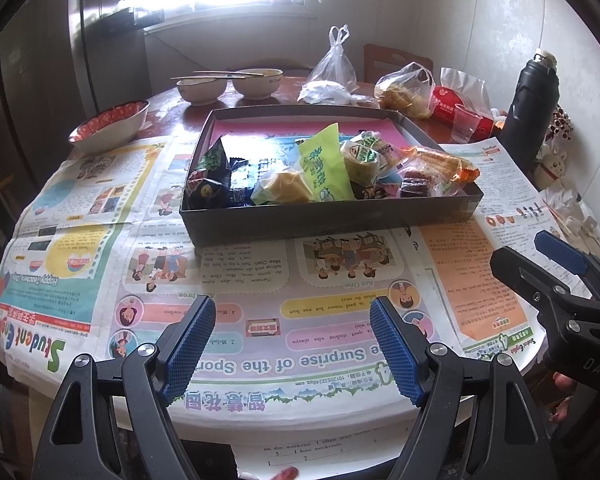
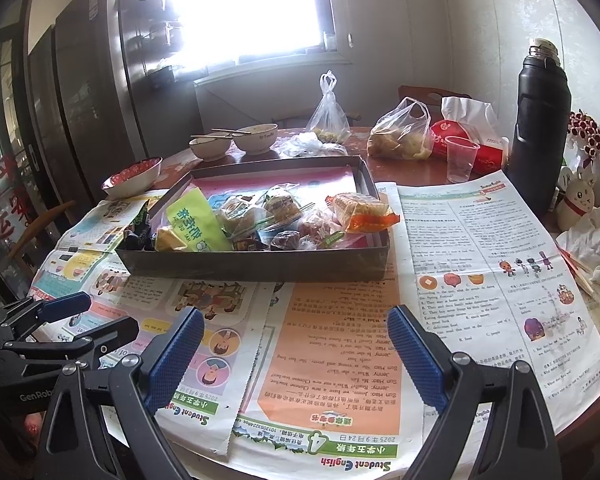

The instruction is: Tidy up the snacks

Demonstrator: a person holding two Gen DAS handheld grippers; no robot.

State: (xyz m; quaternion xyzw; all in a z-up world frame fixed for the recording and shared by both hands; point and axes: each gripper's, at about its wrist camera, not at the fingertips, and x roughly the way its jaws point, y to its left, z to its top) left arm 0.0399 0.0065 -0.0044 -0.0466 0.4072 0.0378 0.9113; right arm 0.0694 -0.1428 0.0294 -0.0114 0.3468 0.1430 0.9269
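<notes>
**Light, crinkly packets heaped in the near half of the box, both tongs empty**

The dark shallow box [image 1: 328, 216] sits at the middle of the newspaper-covered round table [image 1: 100, 240], at twelve o'clock from both tools. The left gripper [image 1: 292, 344] hangs over the newspaper with its blue pads spread apart and nothing between them; the right gripper [image 2: 296, 356] is likewise released and empty, near the table edge at six o'clock of the box.

The snacks are piled against the box's near wall, while the far half shows bare pink lining. From nine to three o'clock along that wall lie:

- a dark green-black bag [image 1: 210, 176]
- a yellow wrapped cake [image 1: 288, 186]
- a lime-green sachet [image 1: 324, 164], propped up on the pile
- clear-wrapped round pastries [image 1: 364, 154]
- an orange packet [image 1: 440, 162] overhanging the right rim

All look light and soft. The film wrappers are probably slippery and the cakes inside likely crush, so a gentle pinch on a sealed end flap or a loose corner seems safer than squeezing the body. The lime-green sachet, being flat and standing proud, looks the easiest to grip across its upper edge. The orange packet offers its free end at the rim. The box itself looks like stiff card and should stay put.
</notes>
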